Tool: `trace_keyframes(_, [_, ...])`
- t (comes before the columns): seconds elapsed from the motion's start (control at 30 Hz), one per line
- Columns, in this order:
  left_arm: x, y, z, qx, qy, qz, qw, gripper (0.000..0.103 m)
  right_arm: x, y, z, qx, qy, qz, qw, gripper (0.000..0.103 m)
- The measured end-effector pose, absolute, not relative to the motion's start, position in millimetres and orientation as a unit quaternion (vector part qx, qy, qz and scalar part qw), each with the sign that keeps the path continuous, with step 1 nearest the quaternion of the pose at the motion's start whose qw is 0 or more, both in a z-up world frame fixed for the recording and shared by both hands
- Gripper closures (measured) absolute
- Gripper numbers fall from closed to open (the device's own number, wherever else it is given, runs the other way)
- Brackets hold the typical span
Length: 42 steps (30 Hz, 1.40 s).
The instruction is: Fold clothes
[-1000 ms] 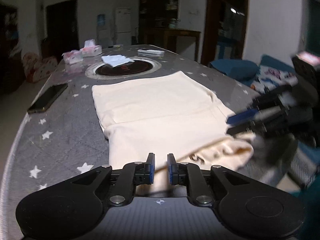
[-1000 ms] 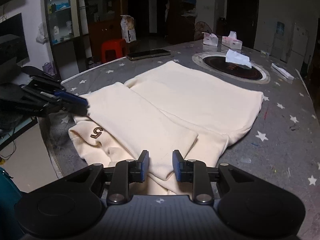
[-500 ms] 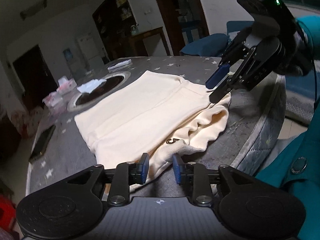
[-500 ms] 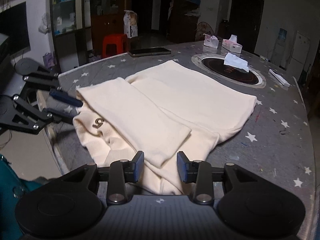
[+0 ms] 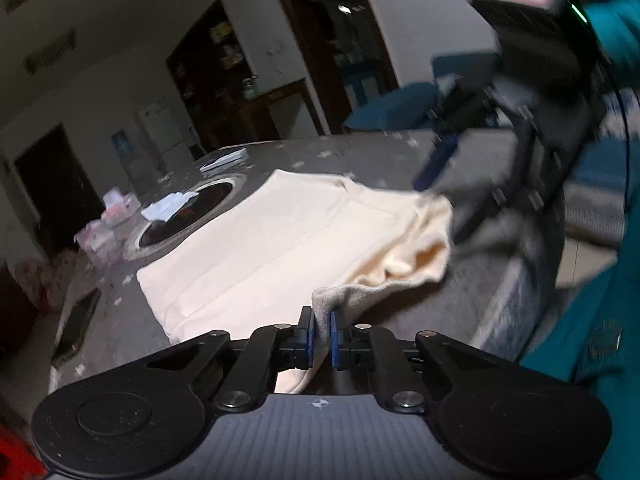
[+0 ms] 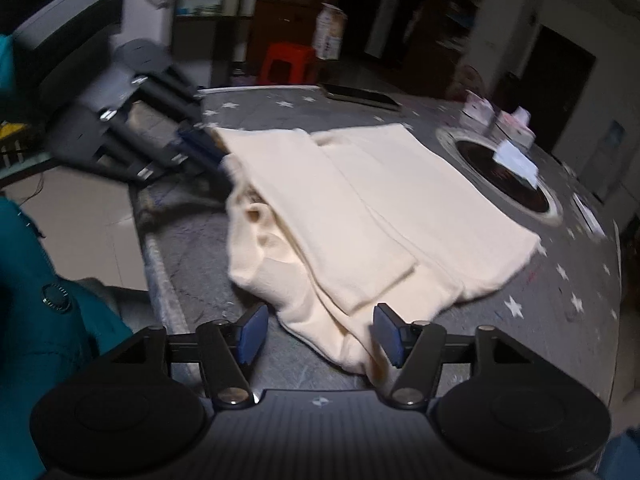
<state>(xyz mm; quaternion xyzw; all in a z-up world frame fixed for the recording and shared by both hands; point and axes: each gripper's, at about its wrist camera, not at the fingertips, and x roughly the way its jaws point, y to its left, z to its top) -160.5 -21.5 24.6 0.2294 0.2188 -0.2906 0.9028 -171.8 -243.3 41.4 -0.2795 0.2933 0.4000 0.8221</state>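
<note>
Dim indoor light; the cream garment (image 5: 304, 240) is the brightest area. Fisheye bending darkens the corners. Motion blur smears the right tool (image 5: 472, 176) and the desk (image 6: 568, 280) edges.

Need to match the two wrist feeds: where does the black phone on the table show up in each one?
Left wrist view: the black phone lies at the far left, on the table edge, left of the cream garment.
Right wrist view: the phone lies top centre, beyond the garment's far edge.
Shared landmark: the round black hotplate set in the table.
</note>
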Motion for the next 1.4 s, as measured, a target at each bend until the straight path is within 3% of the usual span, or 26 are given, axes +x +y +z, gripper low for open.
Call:
trace_keyframes(0.27, [-120.7,-5.7,40.9,0.127,0.246,-0.282,0.918,0.095,-163.6,-226.0,29.3,-0.292,0.258,0.411,0.824,0.044])
trace_keyframes(0.37, [-114.9,-3.8,40.6,0.117,0.252,-0.283,0.918,0.095,-152.5,-221.5,26.9,-0.271,0.254,0.405,0.836,0.054])
trace_keyframes(0.4, [-115.9,-3.2,40.2,0.116,0.253,-0.284,0.918,0.095,-149.4,-220.4,27.0,-0.264,0.255,0.405,0.838,0.060])
trace_keyframes(0.43, [-117.0,-2.5,39.8,0.115,0.253,-0.285,0.917,0.095,-146.0,-219.4,27.0,-0.258,0.257,0.404,0.839,0.075])
trace_keyframes(0.53, [-122.6,-0.3,38.2,0.119,0.255,-0.284,0.917,0.090,-134.8,-218.9,28.1,-0.237,0.278,0.407,0.837,0.089])
trace_keyframes(0.7, [-141.8,2.8,32.9,0.148,0.253,-0.276,0.915,0.081,-126.2,-223.0,34.7,-0.210,0.288,0.410,0.840,0.090])
trace_keyframes(0.77, [-147.7,2.5,30.1,0.167,0.253,-0.271,0.914,0.067,-122.9,-223.6,36.7,-0.203,0.291,0.409,0.841,0.090])
trace_keyframes(0.83, [-151.5,2.4,26.9,0.186,0.252,-0.264,0.912,0.060,-120.1,-224.3,38.5,-0.196,0.293,0.409,0.842,0.090])
trace_keyframes(0.93, [-153.7,1.4,21.6,0.221,0.249,-0.259,0.907,0.061,-119.4,-224.4,40.1,-0.194,0.290,0.408,0.843,0.090])
trace_keyframes(1.03, [-154.6,0.3,15.5,0.256,0.244,-0.262,0.898,0.062,-118.5,-225.3,39.7,-0.190,0.291,0.406,0.845,0.090])
trace_keyframes(1.1, [-153.1,2.2,12.3,0.270,0.244,-0.263,0.894,0.068,-119.0,-225.9,38.8,-0.189,0.290,0.404,0.847,0.090])
trace_keyframes(1.27, [-151.3,11.2,14.2,0.264,0.243,-0.269,0.894,0.095,-124.0,-226.3,37.4,-0.188,0.287,0.404,0.848,0.092])
trace_keyframes(1.4, [-156.8,13.4,23.8,0.238,0.239,-0.284,0.898,0.098,-130.3,-228.5,42.4,-0.186,0.278,0.403,0.852,0.092])
